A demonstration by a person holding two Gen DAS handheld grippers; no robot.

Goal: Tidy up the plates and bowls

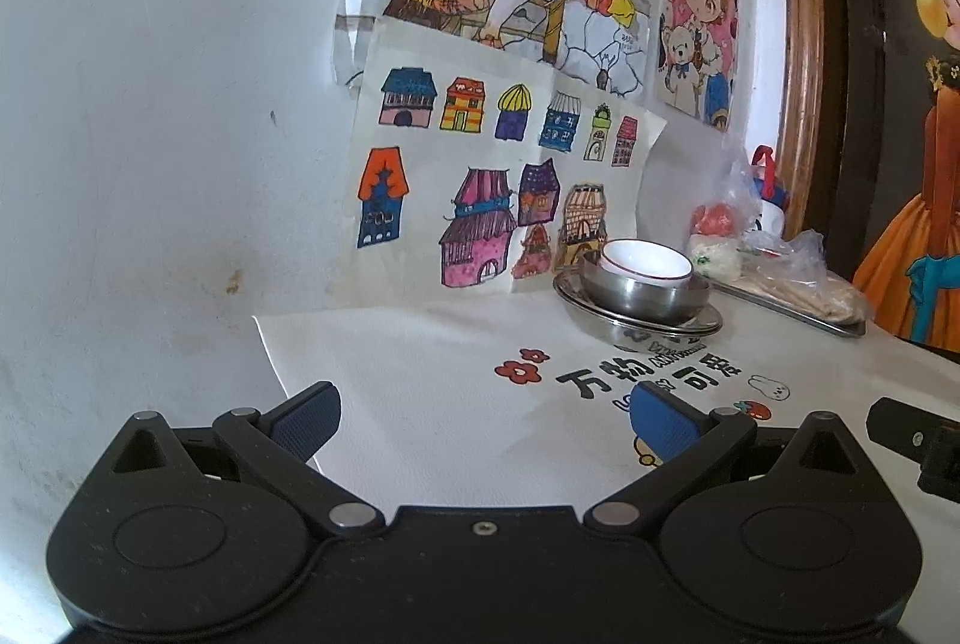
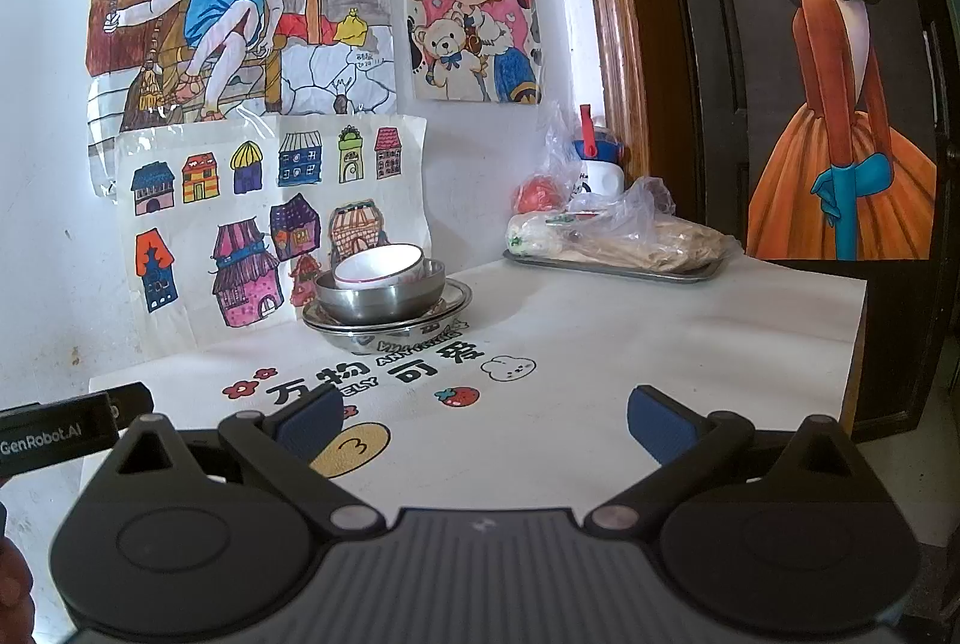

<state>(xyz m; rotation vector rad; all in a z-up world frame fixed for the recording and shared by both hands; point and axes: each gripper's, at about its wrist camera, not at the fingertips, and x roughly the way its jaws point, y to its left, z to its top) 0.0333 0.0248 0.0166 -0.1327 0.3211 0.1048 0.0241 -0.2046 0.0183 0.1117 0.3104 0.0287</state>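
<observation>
Children's drawings cover the white wall behind a worktop spread with a white cloth printed with black characters, flowers, a strawberry and a rabbit. Near the back edge of the worktop, close to the wall, stands the stack: a white bowl with a thin red rim sits tilted inside a steel bowl, which rests on steel plates. Along the back edge toward the right corner lies a metal tray carrying bagged food, with a red-and-blue bottle just behind it. Both tools hover over the front of the worktop, well apart from the stack. The left hand-held gripper has its blue-padded fingers spread wide with nothing between them; the right hand-held gripper is likewise wide apart and empty.
</observation>
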